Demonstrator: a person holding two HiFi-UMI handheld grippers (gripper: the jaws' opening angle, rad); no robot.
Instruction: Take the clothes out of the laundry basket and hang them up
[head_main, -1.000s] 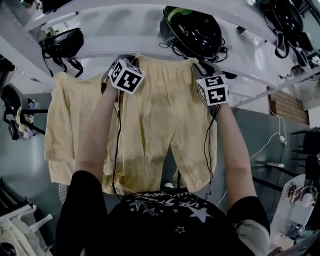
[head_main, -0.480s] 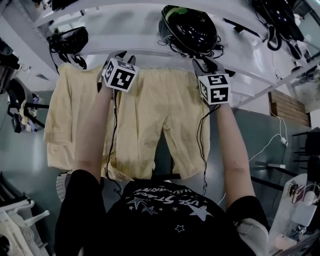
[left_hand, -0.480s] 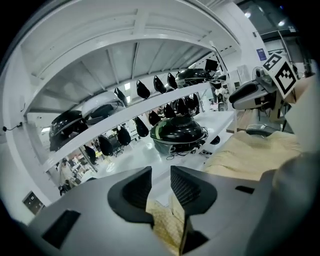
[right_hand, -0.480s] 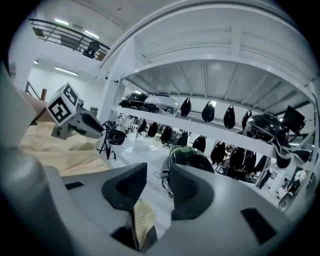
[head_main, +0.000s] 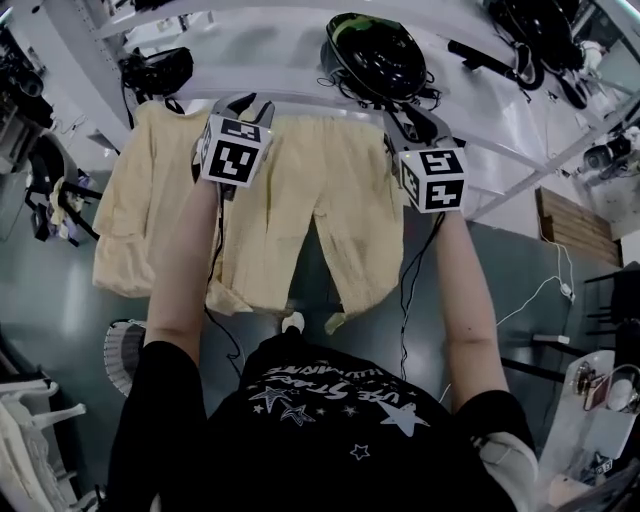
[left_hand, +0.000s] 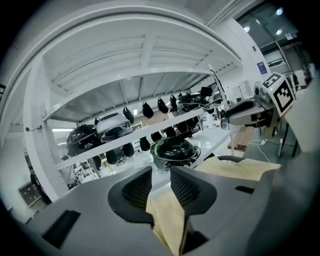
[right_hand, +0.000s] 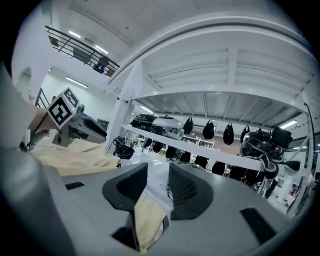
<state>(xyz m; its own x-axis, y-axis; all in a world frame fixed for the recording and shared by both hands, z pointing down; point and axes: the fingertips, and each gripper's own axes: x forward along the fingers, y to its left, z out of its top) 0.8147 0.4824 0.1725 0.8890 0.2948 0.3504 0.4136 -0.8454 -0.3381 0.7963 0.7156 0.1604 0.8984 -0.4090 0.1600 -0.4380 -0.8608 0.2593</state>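
Shorts (head_main: 320, 220) are stretched crosswise by the waistband between left gripper (left_hand: 161, 180) and right gripper (right_hand: 157, 182) — jaws just eased wider, yet pinched on cloth — just below the shelf rail (head_main: 320, 102) ahead.

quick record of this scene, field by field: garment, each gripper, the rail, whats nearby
garment: yellow shorts, held up by the waistband, legs hanging down
left gripper: at the waistband's left end; fingers have just been opening, fabric caught low between them
right gripper: at the right end; fingers have just been closing a little, fabric between them
rail: white bar just above the waistband
nearby: second yellow garment hangs left of the shorts
beyond: black helmet
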